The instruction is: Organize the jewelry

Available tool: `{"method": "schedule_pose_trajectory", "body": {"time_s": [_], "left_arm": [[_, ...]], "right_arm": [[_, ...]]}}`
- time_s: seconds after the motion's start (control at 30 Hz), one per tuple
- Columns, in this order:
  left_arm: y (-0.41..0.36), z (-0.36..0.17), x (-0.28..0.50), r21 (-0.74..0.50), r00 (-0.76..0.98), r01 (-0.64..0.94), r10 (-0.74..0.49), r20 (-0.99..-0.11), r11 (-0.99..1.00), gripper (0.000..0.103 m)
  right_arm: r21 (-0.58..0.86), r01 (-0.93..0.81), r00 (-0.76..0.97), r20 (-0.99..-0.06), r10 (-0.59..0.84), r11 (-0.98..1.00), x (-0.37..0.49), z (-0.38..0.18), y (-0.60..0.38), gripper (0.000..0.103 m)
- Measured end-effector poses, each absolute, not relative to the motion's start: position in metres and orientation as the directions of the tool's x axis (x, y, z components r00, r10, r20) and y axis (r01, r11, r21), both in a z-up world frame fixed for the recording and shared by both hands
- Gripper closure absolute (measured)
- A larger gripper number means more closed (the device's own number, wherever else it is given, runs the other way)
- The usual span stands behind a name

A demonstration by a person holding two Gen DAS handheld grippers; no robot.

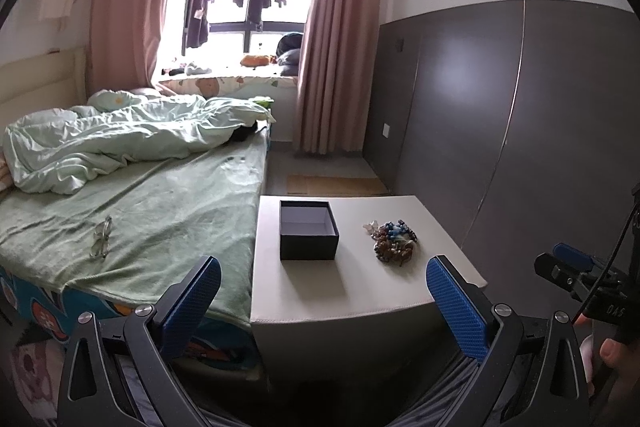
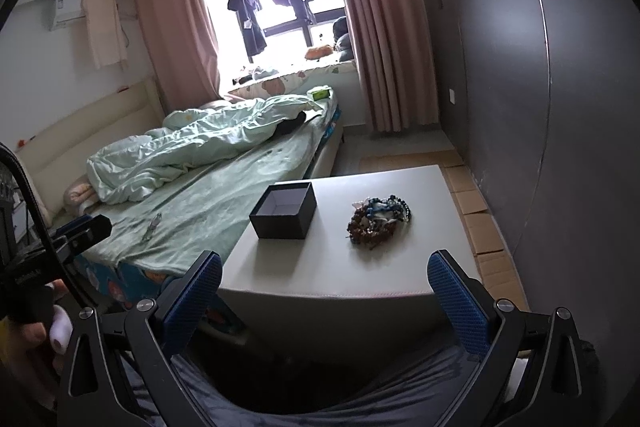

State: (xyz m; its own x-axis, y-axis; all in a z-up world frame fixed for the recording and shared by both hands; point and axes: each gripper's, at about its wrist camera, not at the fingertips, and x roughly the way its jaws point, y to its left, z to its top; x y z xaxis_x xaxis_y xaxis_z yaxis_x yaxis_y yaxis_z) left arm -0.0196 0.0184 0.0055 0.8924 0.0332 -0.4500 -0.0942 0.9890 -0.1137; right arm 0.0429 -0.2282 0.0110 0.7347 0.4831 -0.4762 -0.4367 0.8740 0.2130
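A pile of beaded jewelry (image 1: 394,241) lies on a white low table (image 1: 360,291), brown, blue and clear beads tangled together. An open, empty dark box (image 1: 308,230) stands to its left. Both show in the right wrist view, the jewelry (image 2: 378,215) right of the box (image 2: 285,210) on the table (image 2: 340,267). My left gripper (image 1: 322,293) is open and empty, held before the table's near edge. My right gripper (image 2: 324,291) is open and empty, also short of the near edge. The right gripper also shows at the left wrist view's right edge (image 1: 568,263).
A bed with a green sheet (image 1: 132,223) and rumpled quilt adjoins the table's left side; eyeglasses (image 1: 102,237) lie on it. A dark grey wall panel (image 1: 520,127) runs along the right. Cardboard (image 2: 480,227) lies on the floor by the wall.
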Motion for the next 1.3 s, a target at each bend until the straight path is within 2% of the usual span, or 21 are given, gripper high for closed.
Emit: {"method": "schedule_pose_trajectory", "body": {"time_s": [0.5,1.3], "left_arm": [[0.020,0.005,-0.021,-0.124,0.898,-0.094,0.031,-0.439,0.988,0.000],[0.030,-0.003,-0.020,-0.134,0.903,-0.087,0.021,-0.430,0.987,0.000]], "right_arm": [[0.186,-0.437,0.757,-0.452,0.471,0.880,0.039,0.019,-0.233,0.000],[0.130,-0.442,0.757,-0.477,0.447,0.888,0.038,0.010,-0.215,0.000]]}}
